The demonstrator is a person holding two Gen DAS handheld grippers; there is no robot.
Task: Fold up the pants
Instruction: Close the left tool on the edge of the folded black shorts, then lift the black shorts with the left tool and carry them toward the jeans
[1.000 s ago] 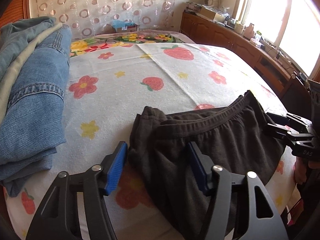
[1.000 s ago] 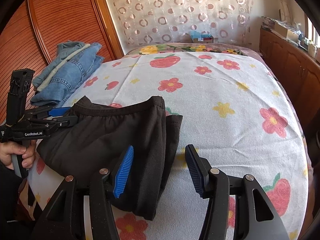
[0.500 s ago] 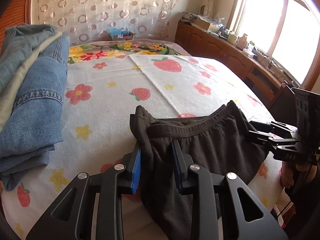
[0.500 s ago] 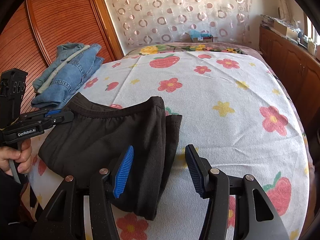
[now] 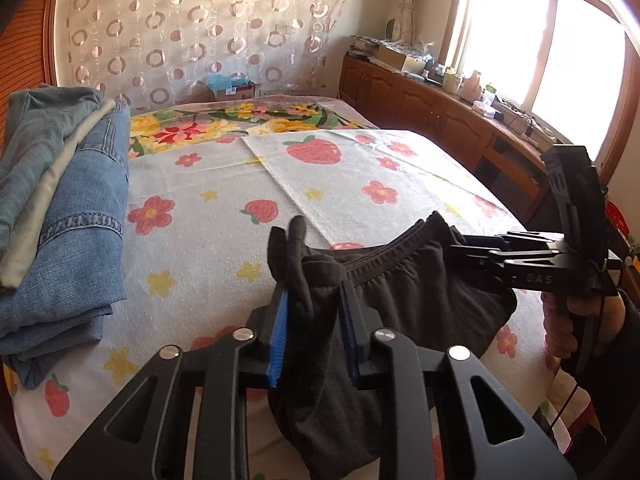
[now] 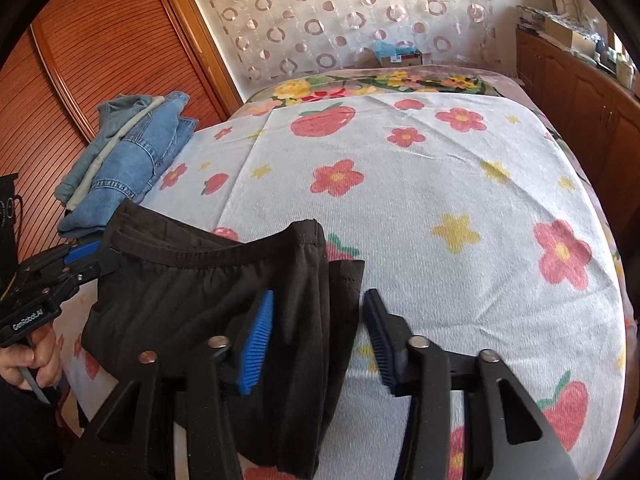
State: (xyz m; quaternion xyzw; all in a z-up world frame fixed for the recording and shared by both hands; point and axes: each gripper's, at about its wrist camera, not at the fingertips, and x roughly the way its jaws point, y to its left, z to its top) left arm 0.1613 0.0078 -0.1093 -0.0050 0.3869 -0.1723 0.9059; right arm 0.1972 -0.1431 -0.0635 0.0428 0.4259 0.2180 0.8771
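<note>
Black pants [image 5: 420, 300] lie folded at the near edge of the bed, waistband toward the far side. My left gripper [image 5: 313, 292] pinches the waistband's left corner, jaws still closing. The cloth bunches up above its blue pads and is raised off the cover. In the right wrist view the same gripper [image 6: 106, 258] grips that corner at the far left. My right gripper [image 6: 320, 296] straddles the right edge of the pants [image 6: 192, 292]. Its jaws are closing with the cloth between them, and a small gap shows at the right pad. The left wrist view shows the right gripper [image 5: 460, 246] at the waistband's right end.
A flower and strawberry bed cover [image 5: 340, 184] stretches far beyond the pants. Folded jeans [image 5: 60, 220] are stacked along the bed's left side. Wooden cabinets [image 5: 440, 120] run along the right wall under a window. A slatted wooden door [image 6: 80, 80] stands at the left.
The left jaws narrowed onto the pants' left corner and lifted it, bunching the cloth. The right jaws narrowed around the right edge after shifting left over it.
</note>
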